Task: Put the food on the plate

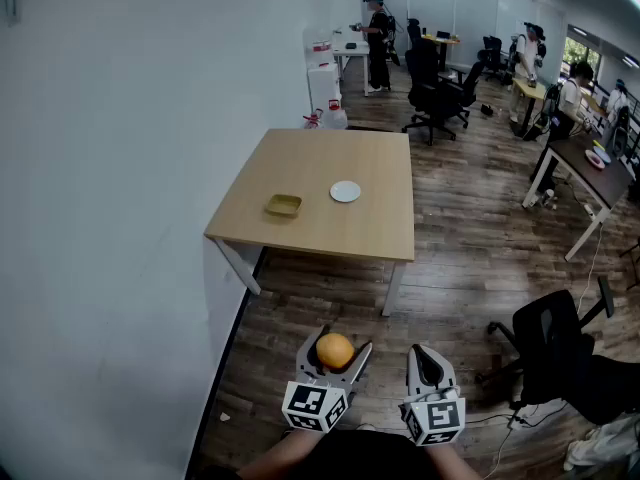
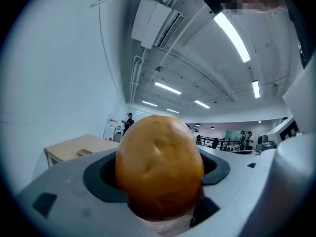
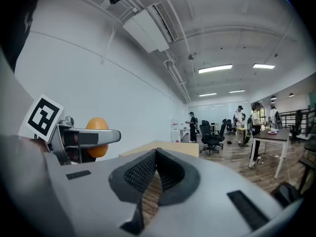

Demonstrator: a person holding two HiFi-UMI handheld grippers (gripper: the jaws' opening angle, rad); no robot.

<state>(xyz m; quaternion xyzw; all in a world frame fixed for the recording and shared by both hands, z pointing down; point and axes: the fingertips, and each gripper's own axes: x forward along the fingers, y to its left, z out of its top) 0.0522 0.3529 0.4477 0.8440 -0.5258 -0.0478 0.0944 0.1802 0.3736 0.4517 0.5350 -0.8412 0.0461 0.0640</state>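
At bottom centre, we hold the orange food point(image 2: 159, 164) in our left gripper point(image 1: 337, 344), jaws wide. Our right gripper point(image 3: 157, 157) beside it is closed and empty. Above, mid-frame, the white plate point(image 1: 345, 191) lies on the table point(image 1: 370, 223) near a yellow dish point(image 1: 283, 205).

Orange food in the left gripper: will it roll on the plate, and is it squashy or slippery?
Likely to roll: the food is rounded, egg-shaped, and the plate looks shallow. Probably firm: the left gripper clamps it with no visible squashing. Its matte, dimpled skin suggests decent grip.
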